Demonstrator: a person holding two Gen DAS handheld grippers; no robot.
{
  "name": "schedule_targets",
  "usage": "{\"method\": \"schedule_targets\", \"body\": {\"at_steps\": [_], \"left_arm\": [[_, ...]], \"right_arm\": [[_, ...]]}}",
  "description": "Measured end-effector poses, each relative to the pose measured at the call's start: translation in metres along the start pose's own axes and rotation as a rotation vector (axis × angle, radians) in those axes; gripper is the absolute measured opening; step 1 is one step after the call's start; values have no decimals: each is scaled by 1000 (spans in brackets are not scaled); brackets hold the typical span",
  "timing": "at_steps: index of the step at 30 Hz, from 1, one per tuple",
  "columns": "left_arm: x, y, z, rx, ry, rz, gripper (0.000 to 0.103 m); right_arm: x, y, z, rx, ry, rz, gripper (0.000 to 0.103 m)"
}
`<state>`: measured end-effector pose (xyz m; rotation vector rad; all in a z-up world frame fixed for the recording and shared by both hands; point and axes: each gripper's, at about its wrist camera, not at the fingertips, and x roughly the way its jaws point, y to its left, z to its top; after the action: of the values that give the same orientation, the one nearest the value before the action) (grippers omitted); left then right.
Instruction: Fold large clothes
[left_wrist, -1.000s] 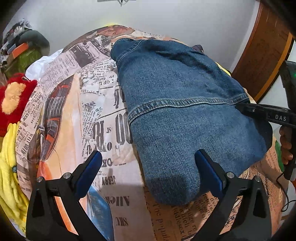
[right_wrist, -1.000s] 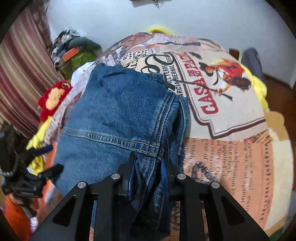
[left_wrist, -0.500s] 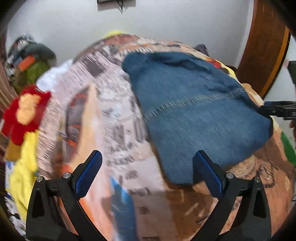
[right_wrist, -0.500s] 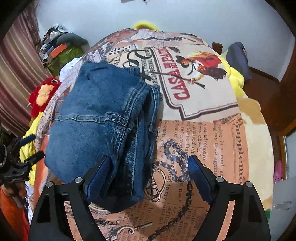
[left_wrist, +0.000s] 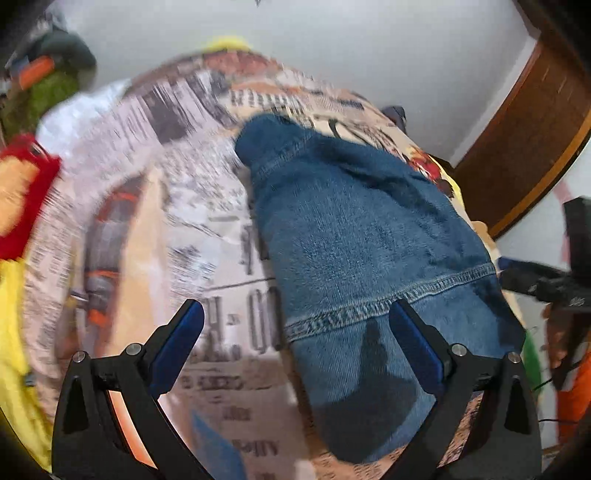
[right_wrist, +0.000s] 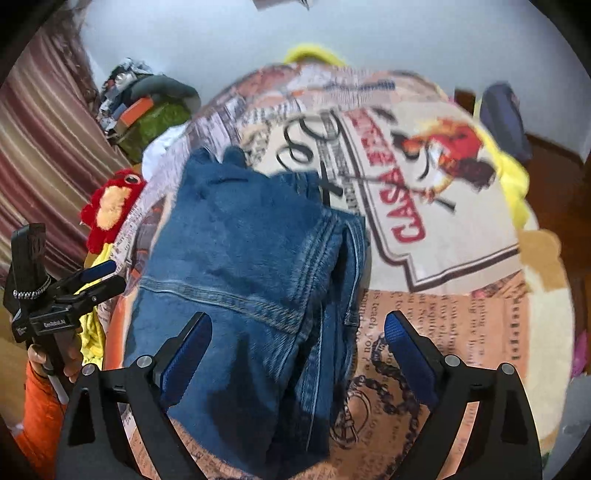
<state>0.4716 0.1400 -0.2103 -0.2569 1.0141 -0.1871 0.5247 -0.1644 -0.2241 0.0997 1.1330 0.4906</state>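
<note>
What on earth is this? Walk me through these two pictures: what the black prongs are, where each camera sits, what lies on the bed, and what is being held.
There is no robot here. A person holds a hand tool in each hand, each with two-fingered tongs and a wide-angle camera that looks forward along the fingers. That lens is why everything bulges.

One picture comes from the left tongs, the other from the right tongs. The black prongs with blue pads at the bottom of each picture are those fingers. In the right-hand picture you can also see the person's hand gripping the other tool.

On the printed bedspread lies a pair of folded jeans. A red plush toy sits at the bed's edge.

Nothing is held. The left tongs stand wide, and the right ones are opening, with denim below them but not pinched.
</note>
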Motion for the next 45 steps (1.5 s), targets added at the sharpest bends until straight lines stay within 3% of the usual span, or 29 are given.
{"method": "schedule_targets", "body": {"at_steps": [4, 13, 18, 20, 22, 24, 28, 32, 37, 45], "left_arm": [[35, 7, 4, -44, 93, -68, 101], [83, 18, 13, -178, 188, -244, 102], [89, 16, 14, -173, 180, -264, 102], [89, 14, 14, -175, 178, -271, 98], [87, 11, 16, -184, 171, -310, 81], [86, 7, 18, -192, 167, -300, 76], [72, -1, 18, -176, 143, -280, 59], [47, -16, 17, -112, 111, -264, 51], [2, -32, 15, -35, 41, -227, 48], [-75, -12, 13, -21, -90, -216, 48]], "right_arm": [[37, -18, 4, 52, 95, 8, 94], [79, -41, 16, 162, 162, 202, 94], [92, -42, 22, 182, 159, 249, 94], [94, -41, 24, 183, 148, 266, 85], [93, -38, 25, 183, 135, 287, 74], [88, -33, 26, 187, 122, 283, 65], [73, -20, 27, 170, 95, 235, 48], [52, -7, 28, 149, 75, 219, 37], [17, 21, 26, 80, 34, 190, 34], [-34, 78, 28, 0, -39, 206, 33]]}}
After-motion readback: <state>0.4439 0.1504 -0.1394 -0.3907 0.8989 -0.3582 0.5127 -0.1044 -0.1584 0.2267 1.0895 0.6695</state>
